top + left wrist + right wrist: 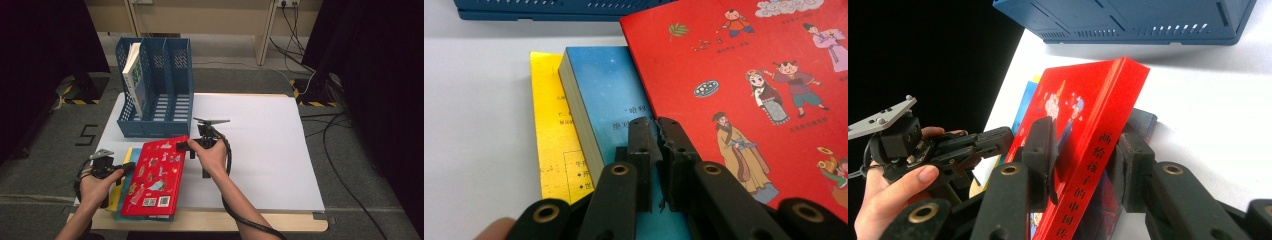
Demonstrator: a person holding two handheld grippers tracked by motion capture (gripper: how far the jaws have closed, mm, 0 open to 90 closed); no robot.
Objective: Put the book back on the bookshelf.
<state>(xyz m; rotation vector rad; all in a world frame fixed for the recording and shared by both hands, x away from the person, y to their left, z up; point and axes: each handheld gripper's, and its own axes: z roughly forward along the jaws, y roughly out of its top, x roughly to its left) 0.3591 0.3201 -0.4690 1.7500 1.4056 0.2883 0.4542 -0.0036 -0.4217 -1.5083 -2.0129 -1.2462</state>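
A red picture book (155, 172) lies on top of a blue book (604, 85) and a thin yellow book (546, 115) at the table's front left. My left gripper (131, 165) is shut with nothing in it. Its tips (658, 122) rest over the blue book, right at the red book's left edge. My right gripper (181, 146) is at the red book's far right corner. In the right gripper view the red book's (1083, 100) spine edge stands between the jaws of my right gripper (1083, 150). They straddle it closely and look open.
A blue three-slot file rack (155, 100) stands just behind the stack, with a white and green book (134, 75) upright in its left slot. The white table sheet (260, 145) stretches to the right. Cables trail over the floor at the right.
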